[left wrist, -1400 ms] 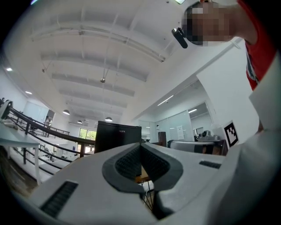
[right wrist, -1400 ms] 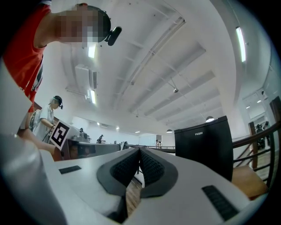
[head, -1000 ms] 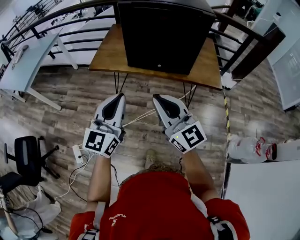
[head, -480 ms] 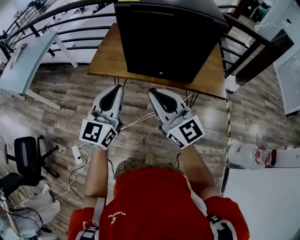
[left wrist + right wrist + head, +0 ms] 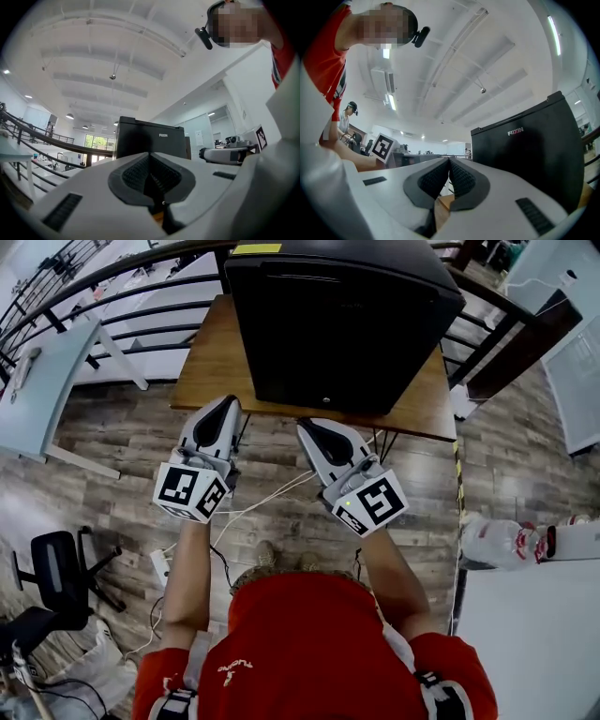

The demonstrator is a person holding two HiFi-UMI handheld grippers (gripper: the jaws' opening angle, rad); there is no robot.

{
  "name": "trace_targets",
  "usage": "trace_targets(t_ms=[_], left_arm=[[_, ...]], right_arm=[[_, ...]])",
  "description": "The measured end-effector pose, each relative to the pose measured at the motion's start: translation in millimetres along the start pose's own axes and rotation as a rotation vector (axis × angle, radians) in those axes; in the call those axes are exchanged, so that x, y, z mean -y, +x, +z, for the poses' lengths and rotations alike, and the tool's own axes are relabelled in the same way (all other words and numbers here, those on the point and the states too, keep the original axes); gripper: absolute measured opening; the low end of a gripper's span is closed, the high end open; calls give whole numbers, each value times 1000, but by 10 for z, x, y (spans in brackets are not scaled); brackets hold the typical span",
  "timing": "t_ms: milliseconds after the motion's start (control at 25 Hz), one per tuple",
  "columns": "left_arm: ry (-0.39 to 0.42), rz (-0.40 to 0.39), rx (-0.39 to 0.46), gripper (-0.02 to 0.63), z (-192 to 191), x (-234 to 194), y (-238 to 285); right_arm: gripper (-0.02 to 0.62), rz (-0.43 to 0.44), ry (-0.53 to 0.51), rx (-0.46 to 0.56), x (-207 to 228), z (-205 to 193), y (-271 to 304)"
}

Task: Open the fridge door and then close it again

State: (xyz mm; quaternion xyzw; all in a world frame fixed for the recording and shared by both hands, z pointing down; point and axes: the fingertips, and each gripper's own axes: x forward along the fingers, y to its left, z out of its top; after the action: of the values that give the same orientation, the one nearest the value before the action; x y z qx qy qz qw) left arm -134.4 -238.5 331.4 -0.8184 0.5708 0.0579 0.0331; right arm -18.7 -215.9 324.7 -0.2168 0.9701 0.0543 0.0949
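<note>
The black fridge (image 5: 337, 324) is shown at the upper centre of the head view, standing on a wooden worktop (image 5: 208, 362). Its door (image 5: 319, 343) is shut and turned toward the lower edge of the frame. A small pale fitting (image 5: 325, 399) is seen low on the door, and no handle can be made out with certainty. Just below the worktop's near edge, the left tongs (image 5: 227, 404) are held at centre left and the right tongs (image 5: 307, 427) at centre, both aimed at the door and apart from it. In each gripper view the ribbed pads are seen pressed together with nothing between them, so both tongs are closed and empty. The step in hand is judged to be the approach, with the opening not yet begun. The next move is judged to call for one pair of tongs to be parted and set on the door's free edge or a grip recess, which must first be located. The door would then be swung outward. A metal railing (image 5: 112, 287) is seen behind the worktop at upper left. An office chair (image 5: 56, 563) and loose cables (image 5: 272, 495) lie on the plank floor (image 5: 122, 456) at lower left.
</note>
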Motion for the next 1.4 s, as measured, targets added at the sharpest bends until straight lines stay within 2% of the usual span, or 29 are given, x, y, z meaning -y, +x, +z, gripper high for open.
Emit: trace_targets(t_ms=[240,360,760,1160,1400], left_arm=[[-14,-63,2,15,7,-370,315],[-9,-110,-6,56,-11,-509,448],[-11,-258,-27,126,-152,-1002,971],[35,-395,-71,164,-300,-1113,1357],[17,-483,-66,164,-334,-1079,1461]], right_arm=[[26,-49,-26,-10,76,-21,305],[26,-73,-40,-18,94,-55,418],[26,-152,-67,-65,212,-249,787],[26,-238,-84,-113,266,-378,749],[26,-286,-90,-133,328,-409,746]])
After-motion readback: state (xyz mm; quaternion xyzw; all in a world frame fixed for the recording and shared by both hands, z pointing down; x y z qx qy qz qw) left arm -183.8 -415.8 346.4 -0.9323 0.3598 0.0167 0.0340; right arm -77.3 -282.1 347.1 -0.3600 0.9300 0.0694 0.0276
